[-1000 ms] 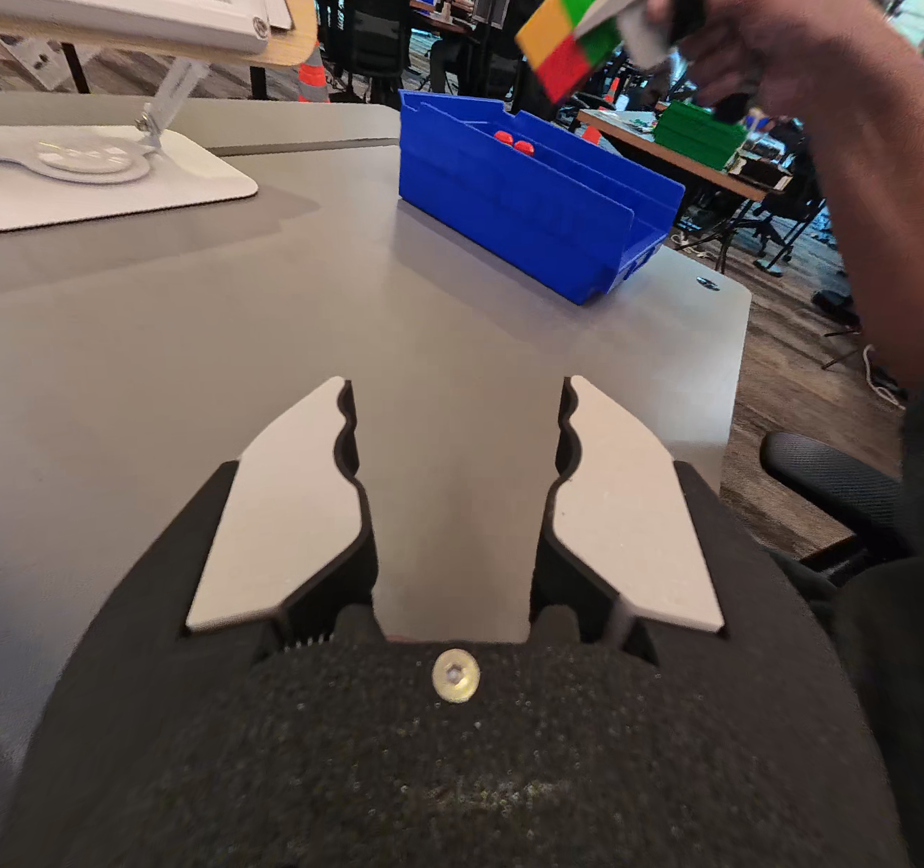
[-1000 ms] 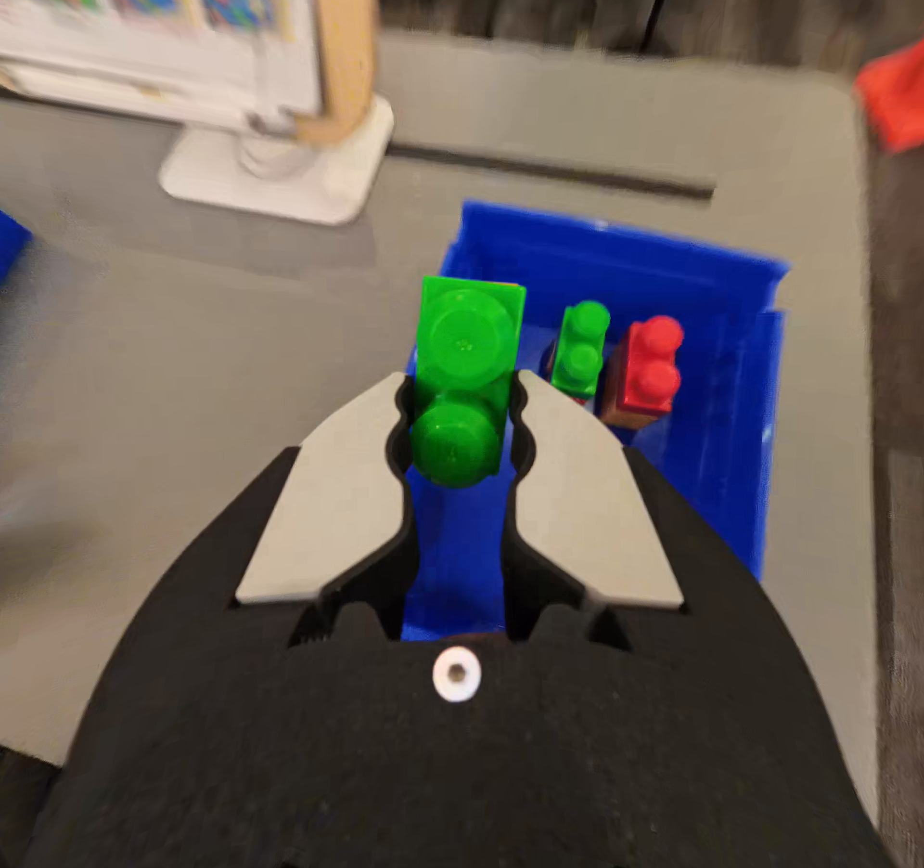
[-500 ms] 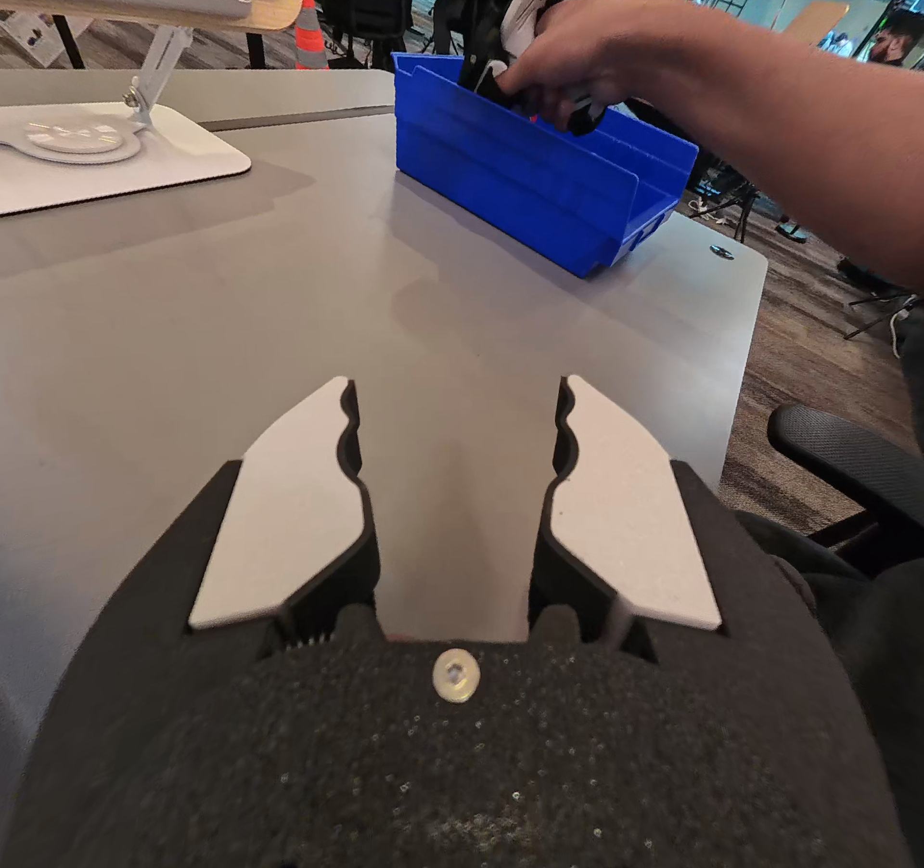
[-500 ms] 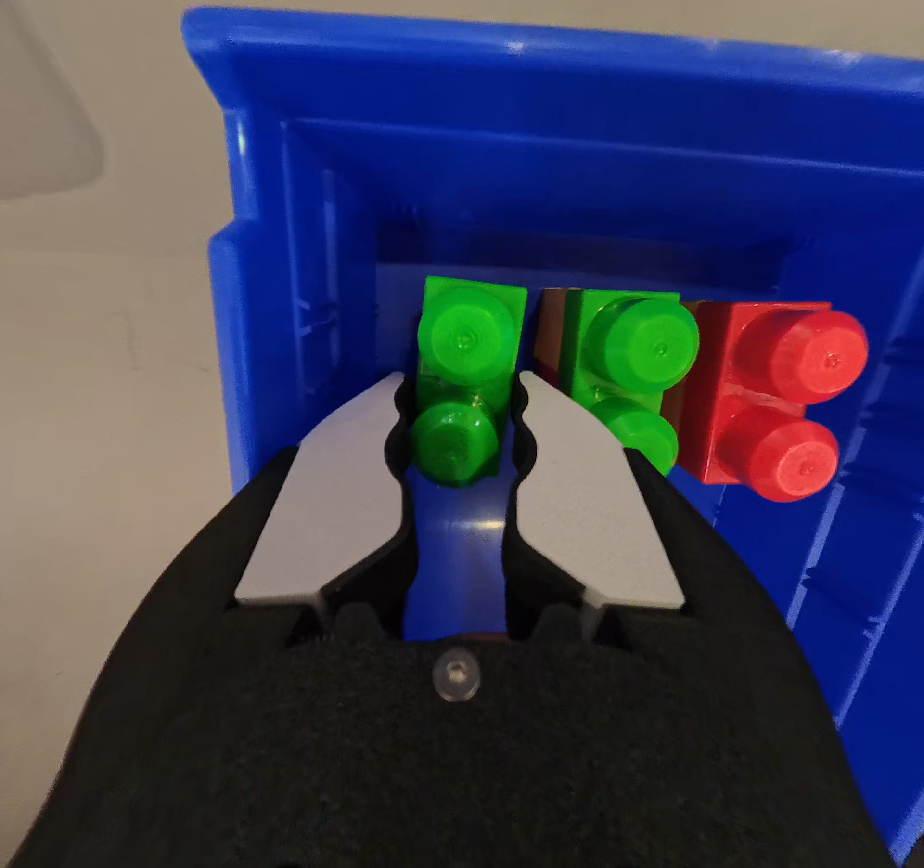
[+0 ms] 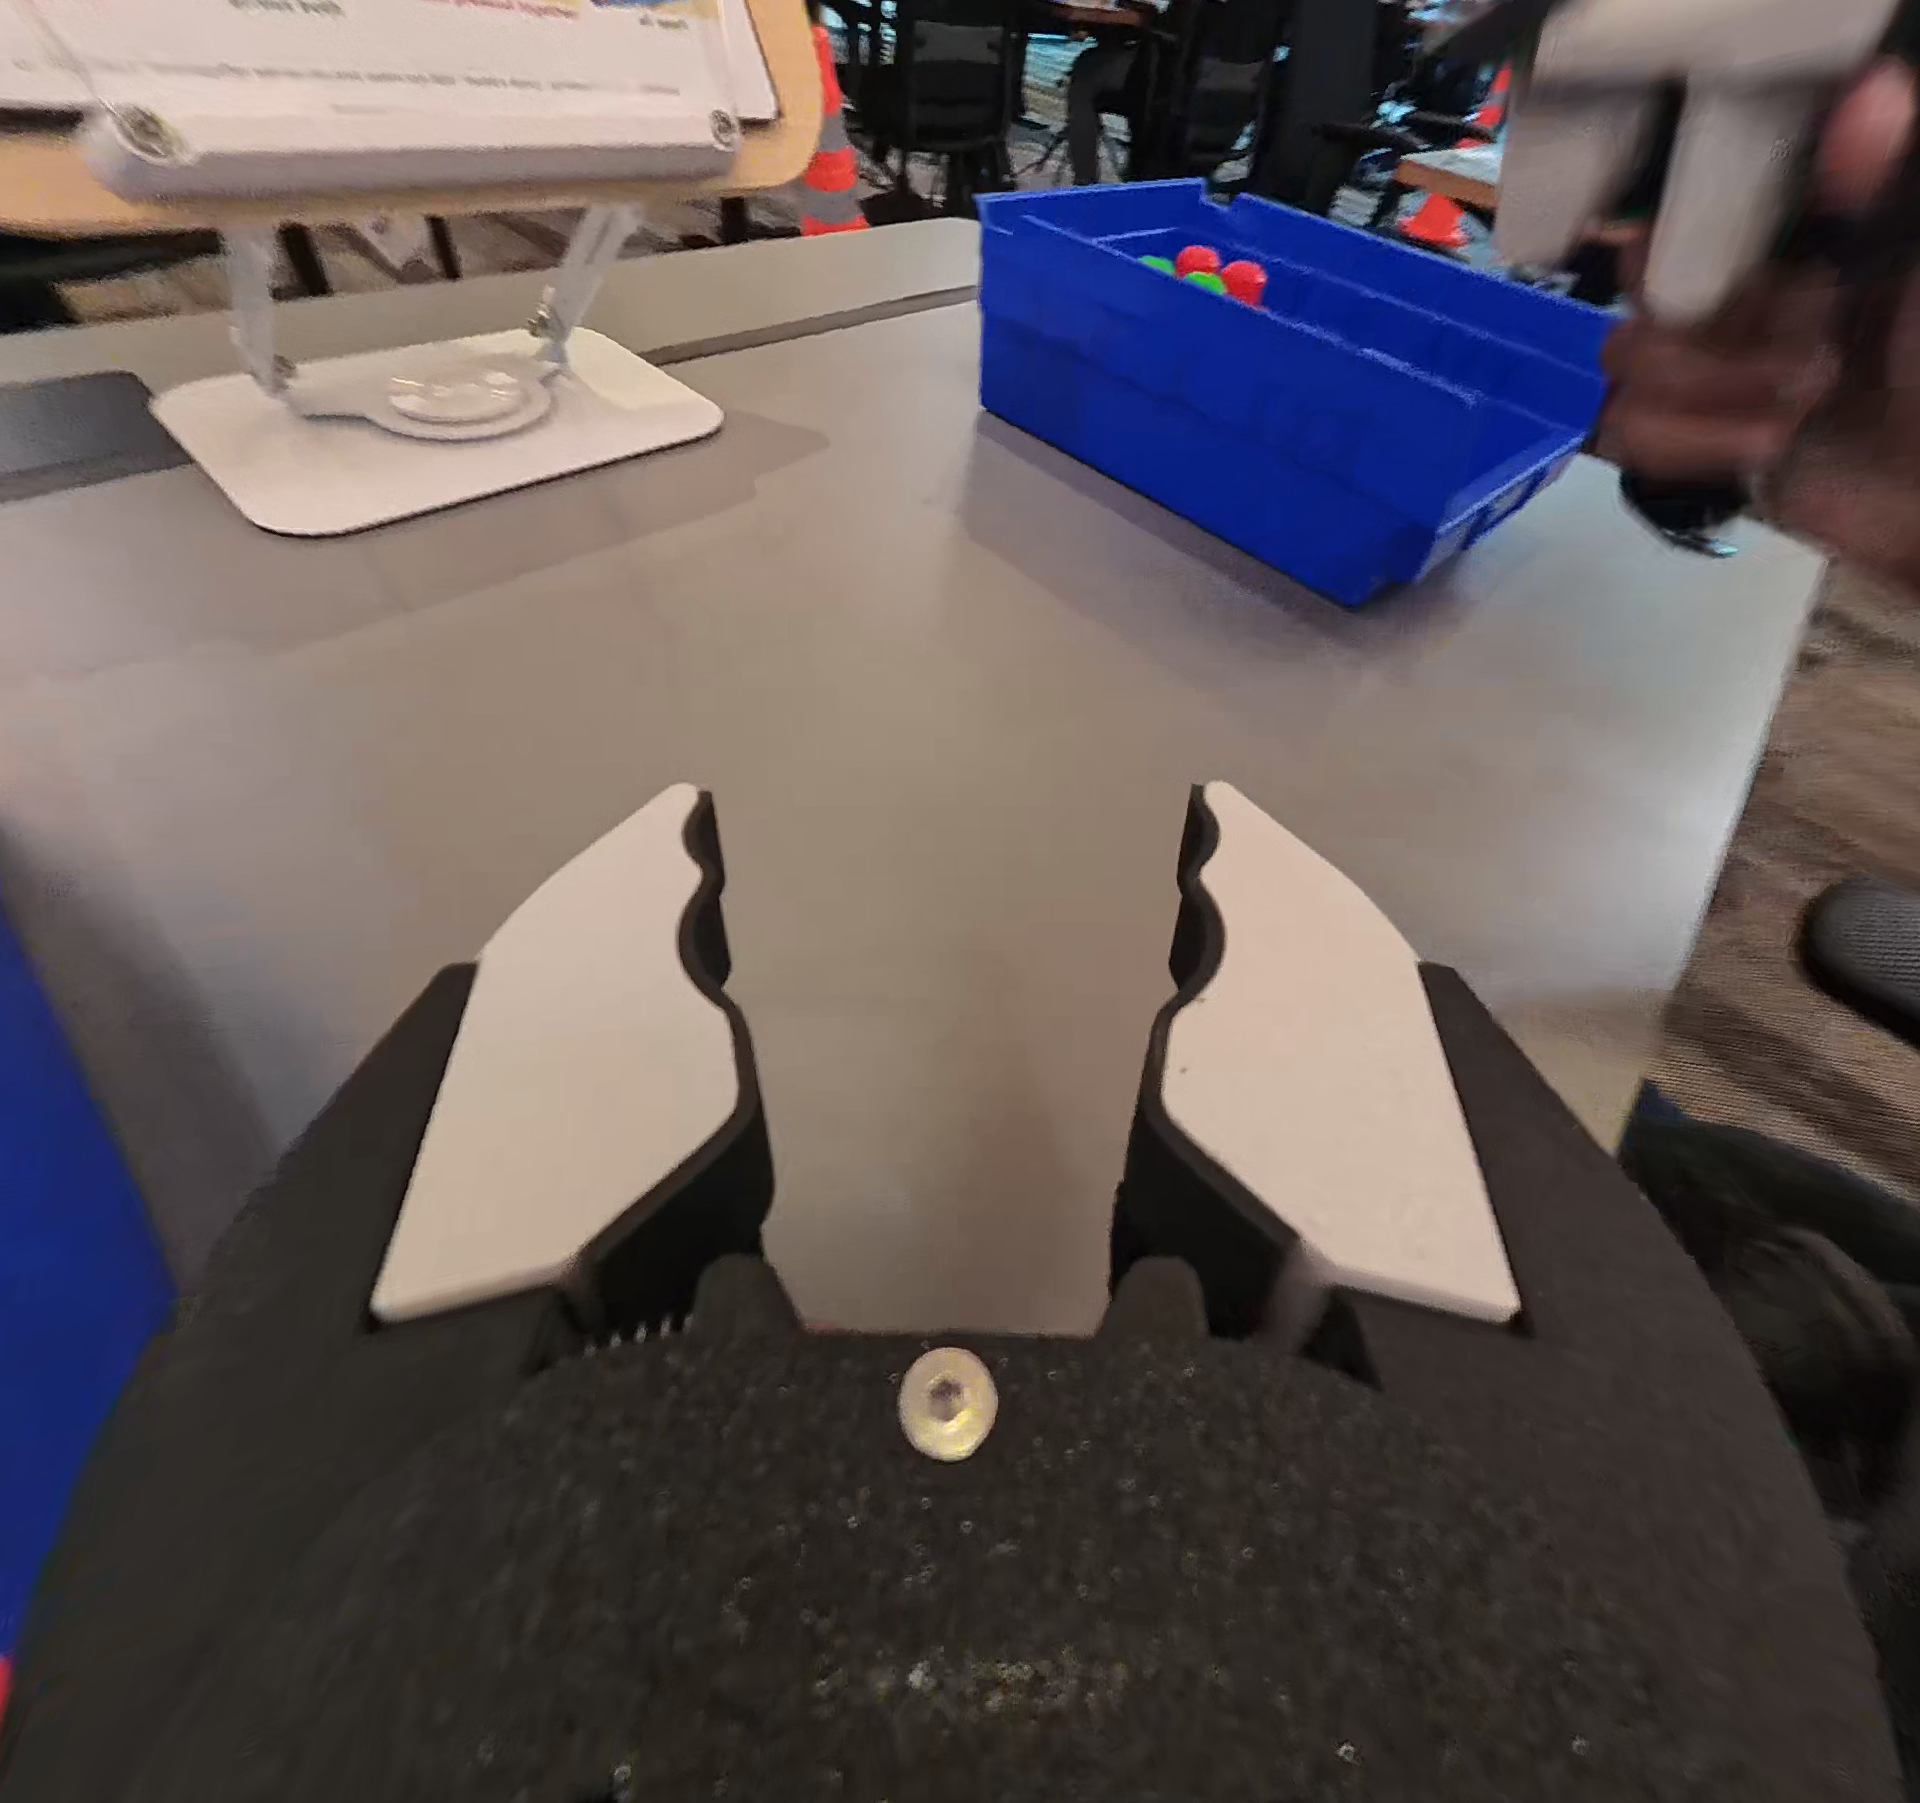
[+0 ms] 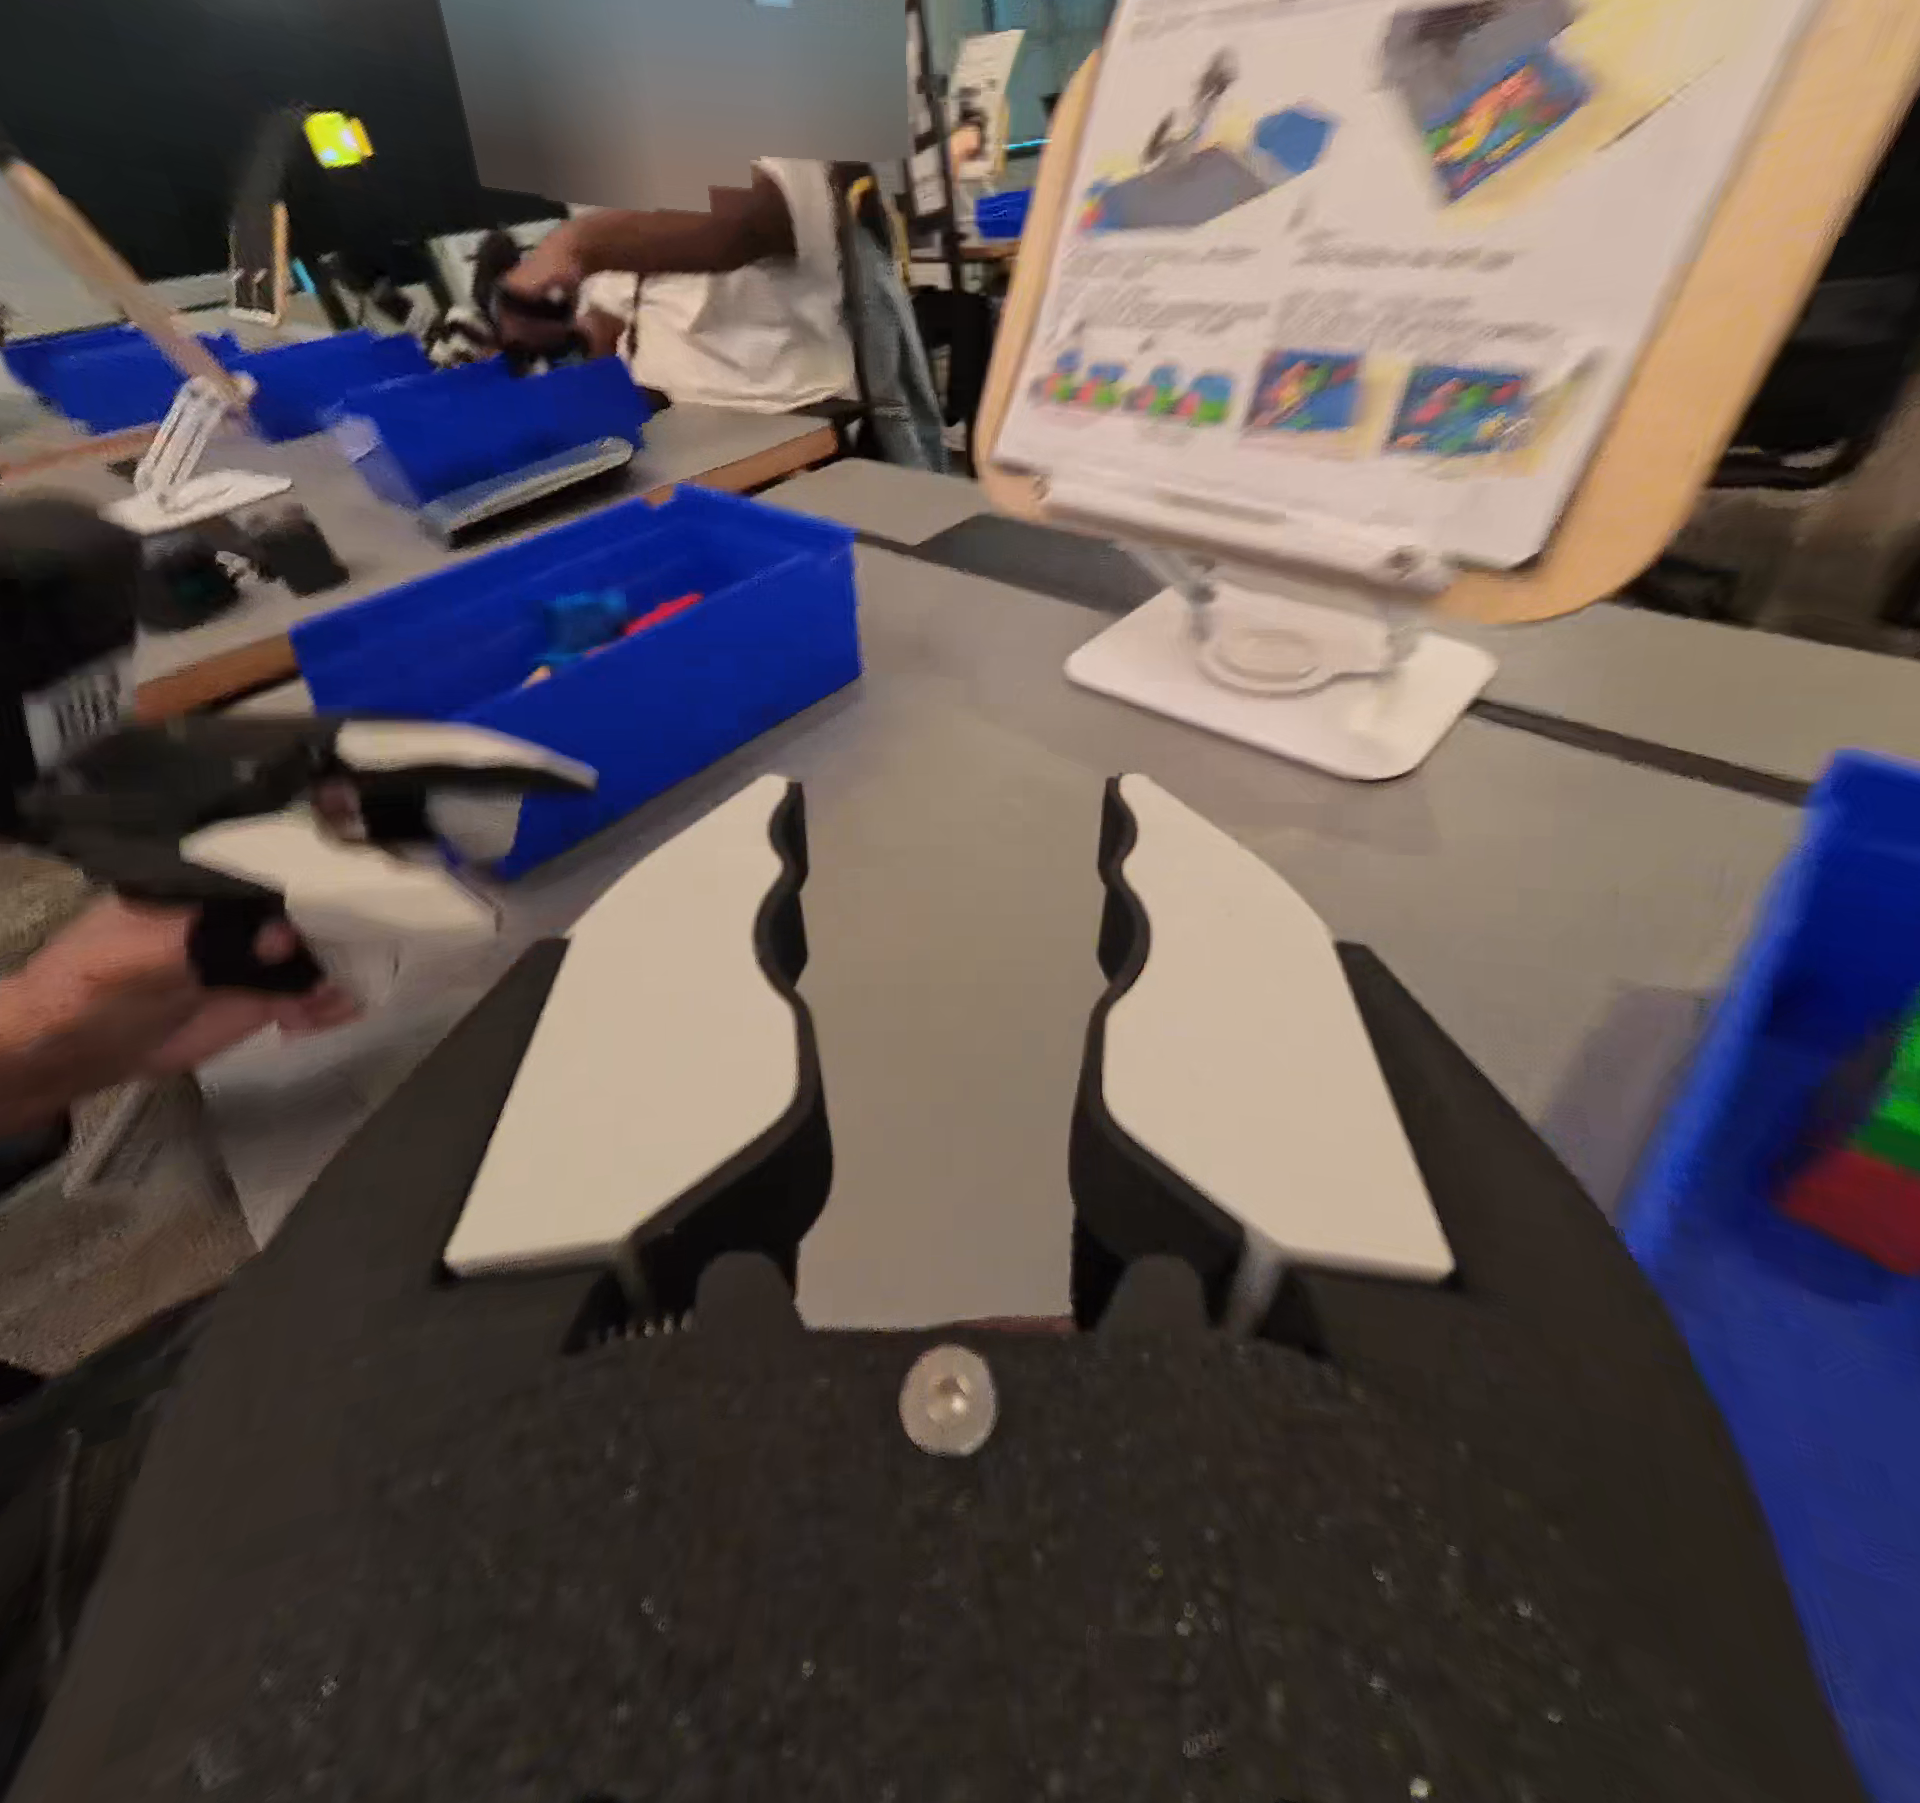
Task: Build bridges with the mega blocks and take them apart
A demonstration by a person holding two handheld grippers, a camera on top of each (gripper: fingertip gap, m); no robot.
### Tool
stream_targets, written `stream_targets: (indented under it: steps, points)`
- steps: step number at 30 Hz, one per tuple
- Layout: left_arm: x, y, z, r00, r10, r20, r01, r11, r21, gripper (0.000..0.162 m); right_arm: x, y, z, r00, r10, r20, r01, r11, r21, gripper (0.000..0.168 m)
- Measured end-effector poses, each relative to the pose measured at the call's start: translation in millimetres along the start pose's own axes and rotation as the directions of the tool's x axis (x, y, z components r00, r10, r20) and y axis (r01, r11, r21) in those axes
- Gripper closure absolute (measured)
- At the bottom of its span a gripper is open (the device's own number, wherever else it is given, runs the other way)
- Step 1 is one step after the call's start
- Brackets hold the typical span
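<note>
Both grippers, left [image 5: 951,818] and right [image 6: 951,808], gape empty over the table [image 5: 883,693]. Blocks [image 5: 1205,270] sit in the bin [image 5: 1268,423], right of the stand [image 5: 436,423].

The left wrist view looks forward and slightly down along its own spread fingers, low over the grey table [image 5: 831,631], toward a blue bin [image 5: 1278,423] at the far right and an instruction stand [image 5: 416,403] at the far left. The right wrist view faces across the same table, the stand [image 6: 1288,673] ahead on the right. Both views share the tabletop and the stand, and each catches the other gripper at its edge.
</note>
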State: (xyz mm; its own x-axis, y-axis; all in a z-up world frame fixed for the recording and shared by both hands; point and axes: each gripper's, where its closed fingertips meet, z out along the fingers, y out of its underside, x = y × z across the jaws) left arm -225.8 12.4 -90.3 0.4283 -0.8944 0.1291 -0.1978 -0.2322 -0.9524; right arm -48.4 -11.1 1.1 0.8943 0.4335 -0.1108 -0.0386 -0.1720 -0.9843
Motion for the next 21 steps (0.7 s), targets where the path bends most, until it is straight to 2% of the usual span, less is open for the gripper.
stream_targets:
  steps: [4,6,9,16,21]
  points:
    - [-3,-6,-3,0.987,0.104,0.119,-0.110,0.993,0.045,0.077,-40,88,13,0.999,-0.007,0.053,0.010,0.999,-0.050,0.113]
    - [-1,-4,-2,0.977,0.149,0.150,-0.158,0.986,0.052,0.080,-41,111,11,0.999,-0.031,0.027,0.033,0.997,-0.075,0.113]
    - [2,4,1,0.972,0.166,0.165,-0.171,0.985,0.016,0.080,-47,97,3,0.997,0.034,0.066,-0.037,0.999,0.033,0.119]
    - [5,18,8,0.996,0.017,0.083,-0.013,0.999,-0.051,0.080,-43,100,0,0.995,0.079,0.065,-0.079,0.997,-0.006,0.117]
    - [9,24,12,0.999,0.008,0.054,-0.004,0.997,-0.077,0.081,-39,100,-2,0.995,0.085,0.047,-0.085,0.996,-0.011,0.118]
